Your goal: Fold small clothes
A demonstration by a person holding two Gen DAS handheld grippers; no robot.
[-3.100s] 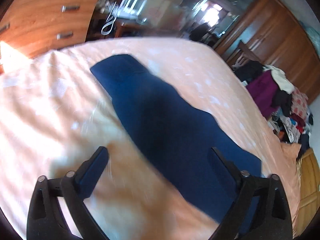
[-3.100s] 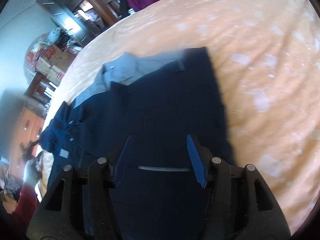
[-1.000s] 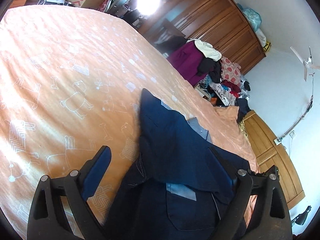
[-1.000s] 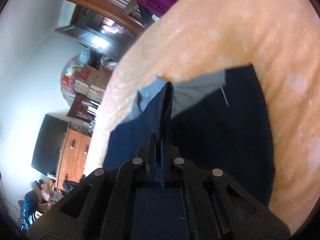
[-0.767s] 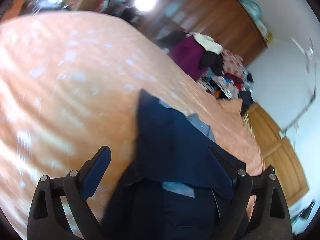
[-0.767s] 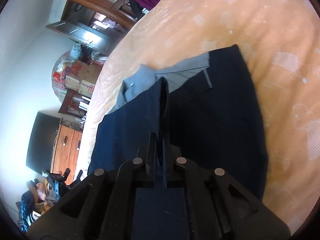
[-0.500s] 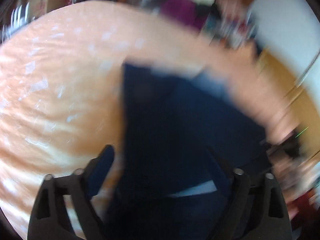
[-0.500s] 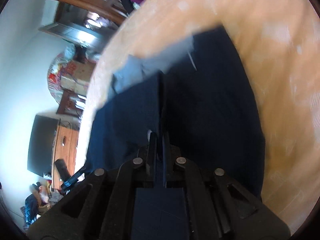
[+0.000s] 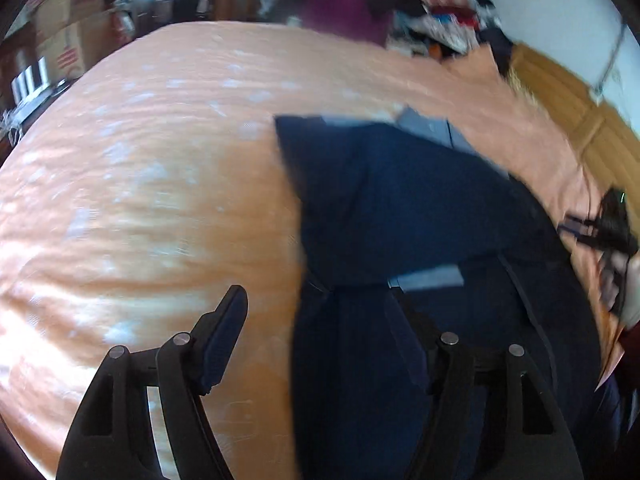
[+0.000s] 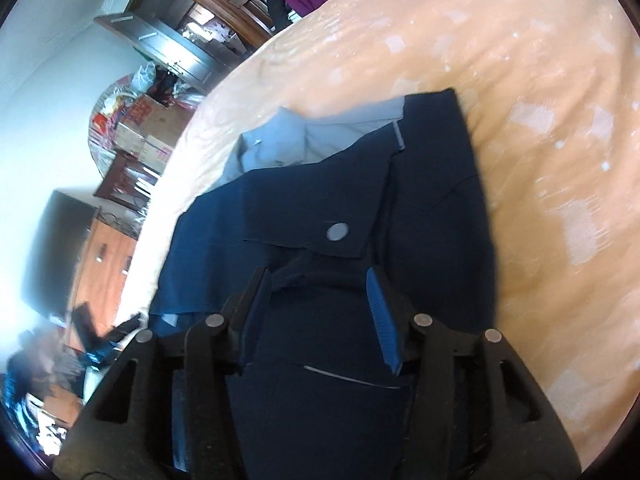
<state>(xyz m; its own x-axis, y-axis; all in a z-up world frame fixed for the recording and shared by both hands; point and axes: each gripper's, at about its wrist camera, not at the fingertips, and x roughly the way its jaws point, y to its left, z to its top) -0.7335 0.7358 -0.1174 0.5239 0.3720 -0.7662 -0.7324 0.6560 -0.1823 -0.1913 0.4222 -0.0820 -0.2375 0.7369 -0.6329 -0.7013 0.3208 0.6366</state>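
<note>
A dark navy garment [image 9: 400, 208] with pale grey lining at its far edge lies folded over on the orange bedspread [image 9: 160, 160]. My left gripper [image 9: 316, 320] is open just above the cloth's near left edge; one finger hangs over the bedspread, the other over the navy fabric. In the right wrist view the same garment [image 10: 420, 200] shows a round grey button [image 10: 336, 232] on a flap. My right gripper [image 10: 316, 300] is open low over the cloth, with nothing pinched between its fingers. The right gripper [image 9: 608, 232] also appears, blurred, at the garment's far right side.
A heap of mixed clothes [image 9: 400, 0] and dark wooden wardrobes stand beyond the bed. A wooden headboard [image 9: 580, 120] lies to the right. Cardboard boxes [image 10: 140, 128] and a wooden cabinet [image 10: 104, 272] stand off the bed's far side. Bare bedspread [image 10: 540, 100] surrounds the garment.
My right gripper, shut on a raised fold of the navy cloth before, has opened and the fold now lies flat. The left gripper swung over the garment's near edge, staying open.
</note>
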